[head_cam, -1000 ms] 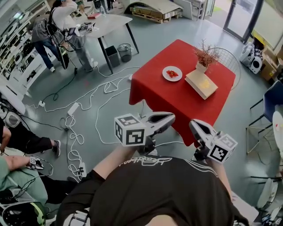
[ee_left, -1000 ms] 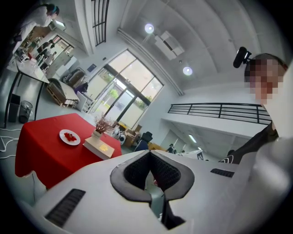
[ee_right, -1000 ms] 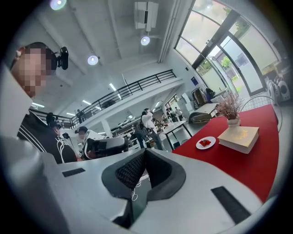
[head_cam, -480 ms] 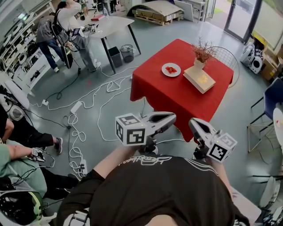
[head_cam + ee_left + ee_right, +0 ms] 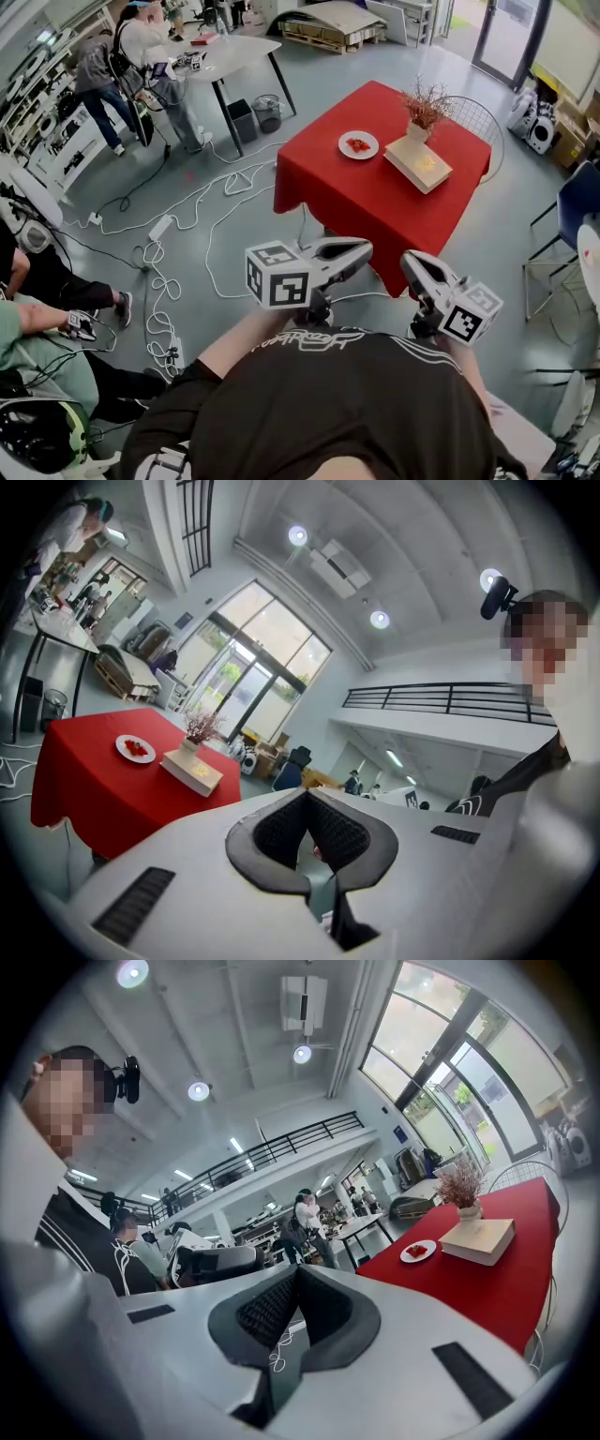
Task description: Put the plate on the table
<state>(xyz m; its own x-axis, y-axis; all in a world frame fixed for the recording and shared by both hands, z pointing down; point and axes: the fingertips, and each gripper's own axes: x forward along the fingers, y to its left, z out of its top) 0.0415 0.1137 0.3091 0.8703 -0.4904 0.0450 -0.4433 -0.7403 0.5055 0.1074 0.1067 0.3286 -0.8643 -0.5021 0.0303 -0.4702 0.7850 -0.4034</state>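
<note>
Red cloth is draped over the table (image 5: pixel 375 216), and the plate (image 5: pixel 358 144) is already set on it toward the far-left edge, fully on the top with nothing overhanging. A book (image 5: pixel 417 163) lies just right of it and a plant (image 5: pixel 424 108) stands at the book's far end. The left gripper (image 5: pixel 364 251) and right gripper (image 5: pixel 409 263) are held level, well short of the table, each with its jaws pressed together on nothing. The placing is judged done. If the plate is to be shifted, the jaws would need opening first, and it is best approached from the left, away from the book. Bare floor is left before the table; cables (image 5: pixel 187 216) are strewn at the left, and a chair (image 5: pixel 476 120) is tucked at the far right.
</note>
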